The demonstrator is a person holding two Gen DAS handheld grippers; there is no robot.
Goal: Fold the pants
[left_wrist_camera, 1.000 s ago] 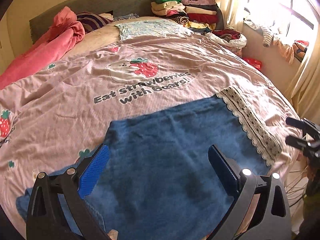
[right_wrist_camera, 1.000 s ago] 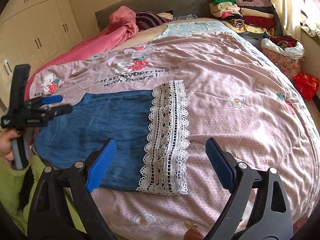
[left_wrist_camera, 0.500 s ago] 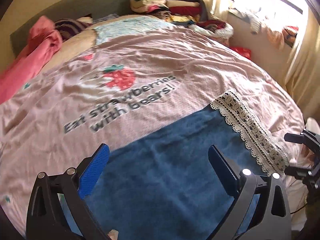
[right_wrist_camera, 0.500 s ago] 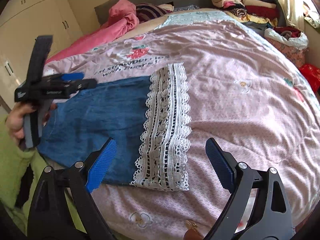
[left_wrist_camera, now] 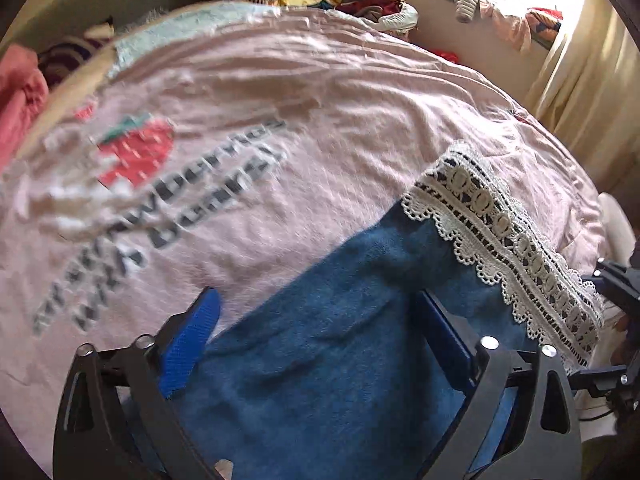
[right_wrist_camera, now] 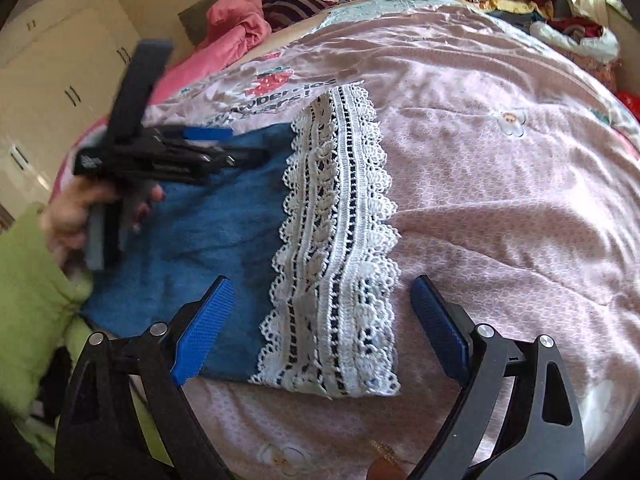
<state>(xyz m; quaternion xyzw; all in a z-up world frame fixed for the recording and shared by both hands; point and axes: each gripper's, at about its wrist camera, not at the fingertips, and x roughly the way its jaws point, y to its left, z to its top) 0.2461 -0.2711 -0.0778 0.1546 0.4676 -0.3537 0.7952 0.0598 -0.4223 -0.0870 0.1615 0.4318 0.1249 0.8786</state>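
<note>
While the blue pants (right_wrist_camera: pixel 208 236) are lying flat on the near part of the pink bedspread (right_wrist_camera: pixel 500 208), their lace hem (right_wrist_camera: pixel 336 240) pointing right | I am hovering my left gripper (left_wrist_camera: pixel 316 336) over the denim, fingers spread | my right gripper (right_wrist_camera: pixel 324 320) is hanging over the lace, fingers spread.

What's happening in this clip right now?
A person with a gripper in each hand is working on blue pants with a white lace hem, laid flat on a pink bedspread. Both the left gripper and right gripper hover open over the fabric; neither grips it yet.
</note>
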